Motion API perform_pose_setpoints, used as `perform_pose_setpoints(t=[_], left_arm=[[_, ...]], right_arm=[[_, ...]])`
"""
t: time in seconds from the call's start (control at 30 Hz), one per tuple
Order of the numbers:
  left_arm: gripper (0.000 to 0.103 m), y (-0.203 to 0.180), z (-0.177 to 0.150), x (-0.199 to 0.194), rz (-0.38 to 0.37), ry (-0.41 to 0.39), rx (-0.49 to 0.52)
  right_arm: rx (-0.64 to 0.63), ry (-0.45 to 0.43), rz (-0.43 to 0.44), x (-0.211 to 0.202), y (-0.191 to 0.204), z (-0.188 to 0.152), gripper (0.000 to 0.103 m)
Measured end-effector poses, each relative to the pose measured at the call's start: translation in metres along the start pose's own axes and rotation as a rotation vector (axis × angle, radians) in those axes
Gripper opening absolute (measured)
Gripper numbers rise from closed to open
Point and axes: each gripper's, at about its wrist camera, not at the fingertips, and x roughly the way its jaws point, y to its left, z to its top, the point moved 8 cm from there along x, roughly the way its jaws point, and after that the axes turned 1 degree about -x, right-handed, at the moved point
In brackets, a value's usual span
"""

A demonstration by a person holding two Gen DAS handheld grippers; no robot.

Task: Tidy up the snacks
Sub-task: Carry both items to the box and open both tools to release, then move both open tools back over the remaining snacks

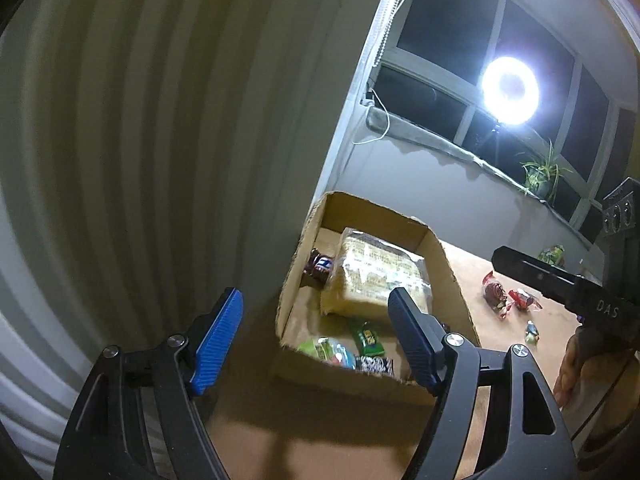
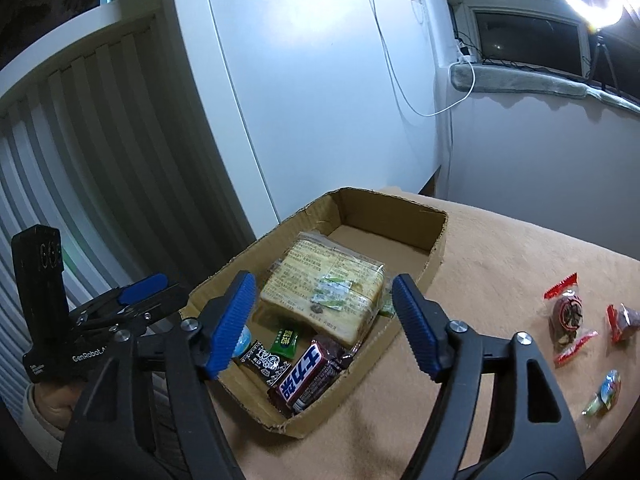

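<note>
A shallow cardboard box [image 1: 454,276] [image 2: 438,240] sits on the tan table top. Inside lies a wrapped bread loaf [image 1: 372,272] [image 2: 308,276], with a brown chocolate bar [image 2: 308,376], a black patterned bar [image 2: 264,360] and a green candy [image 2: 286,338] beside it. My left gripper [image 1: 316,300] is open at the box's near left corner, and nothing sits between its pads. My right gripper [image 2: 325,284] is open over the box's near end, also with nothing in it. Loose red-wrapped snacks [image 2: 564,312] [image 1: 496,294] and a small candy [image 2: 608,390] lie on the table to the right.
A white cabinet [image 2: 320,100] and a slatted panel [image 1: 120,160] stand close behind and left of the box. A bright ring light [image 1: 510,88] and a plant [image 1: 540,176] are by the window sill. A green packet [image 1: 552,254] lies far right. A hand [image 1: 576,364] holds the right gripper's handle.
</note>
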Motion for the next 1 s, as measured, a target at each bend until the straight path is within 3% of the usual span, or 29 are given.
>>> perform_pose_setpoints(t=[0.17, 0.67, 1.0], left_arm=[[0.077, -0.005, 0.0, -0.012, 0.008, -0.012, 0.0], [0.079, -0.041, -0.001, -0.029, -0.002, -0.025, 0.067], [0.079, -0.093, -0.01, -0.022, -0.016, -0.001, 0.152]], right_arm=[[0.021, -0.02, 0.009, -0.013, 0.004, -0.001, 0.082], [-0.041, -0.001, 0.028, -0.039, 0.035, -0.031, 0.082], [0.026, -0.013, 0.014, -0.064, -0.002, -0.049, 0.082]])
